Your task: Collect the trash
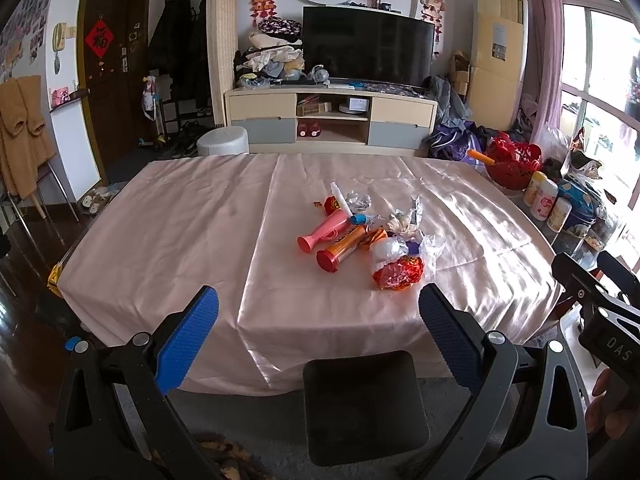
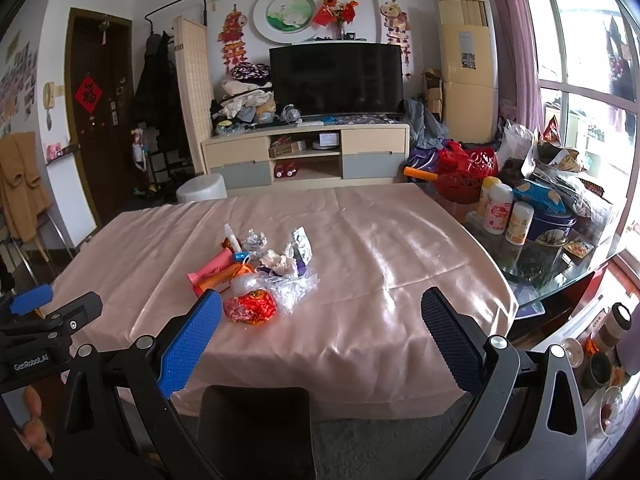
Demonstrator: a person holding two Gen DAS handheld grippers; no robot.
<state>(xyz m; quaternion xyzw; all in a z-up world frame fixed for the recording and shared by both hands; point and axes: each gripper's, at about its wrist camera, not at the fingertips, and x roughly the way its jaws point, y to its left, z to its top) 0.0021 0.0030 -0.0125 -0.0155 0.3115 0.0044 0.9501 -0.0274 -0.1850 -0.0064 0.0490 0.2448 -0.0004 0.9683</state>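
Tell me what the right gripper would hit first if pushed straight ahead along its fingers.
Probably the pink satin tablecloth: the open right gripper points at bare cloth, right of the crumpled red foil wrapper and the pile of wrappers. Depth is unclear, so it might pass above.

Left gripper (image 1: pixel 319 316): black frame, blue textured pads (image 1: pixel 188 340), silver pivot screws. Right gripper (image 2: pixel 321 322): same build; its body reads "DAS", the left's "GenRobot.AI". Bare fingertips (image 2: pixel 34 412) apparently visible, blurred.
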